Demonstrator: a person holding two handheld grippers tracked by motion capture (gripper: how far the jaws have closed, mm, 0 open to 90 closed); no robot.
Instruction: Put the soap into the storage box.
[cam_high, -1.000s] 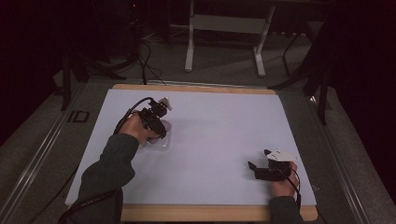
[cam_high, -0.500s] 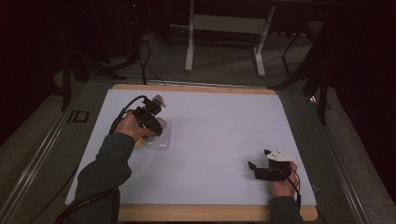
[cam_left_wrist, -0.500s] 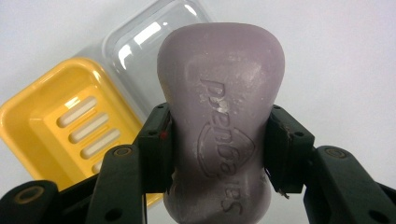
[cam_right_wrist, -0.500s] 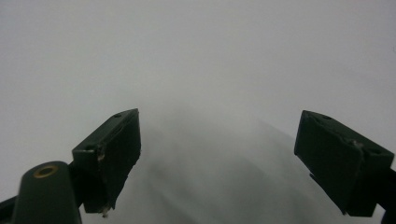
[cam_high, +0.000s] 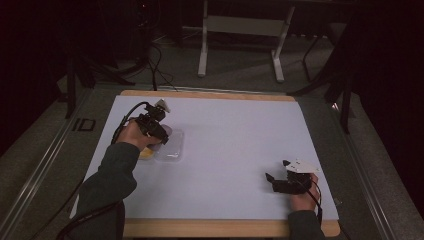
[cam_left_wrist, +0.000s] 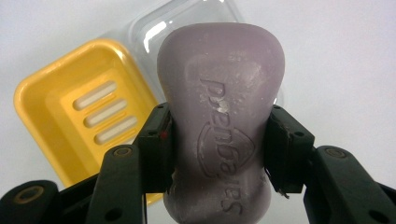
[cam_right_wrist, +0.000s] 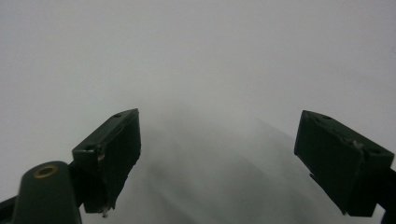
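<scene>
My left gripper clamps the purple soap bar across its waist, long axis pointing beyond the yellow soap dish; my right gripper stands wide, empty.

The person wears dark grey-green long sleeves; the cuffs end at the wrists. The left gripper is black, with a black cable looping from its 9 o'clock side and a pale grey block at its 12 o'clock end. Its jaws are blocky black bars with round pivot screws, one brass-ringed. The right gripper is black too, topped by a grey three-cornered plate, its cable trailing toward 6 o'clock.
</scene>
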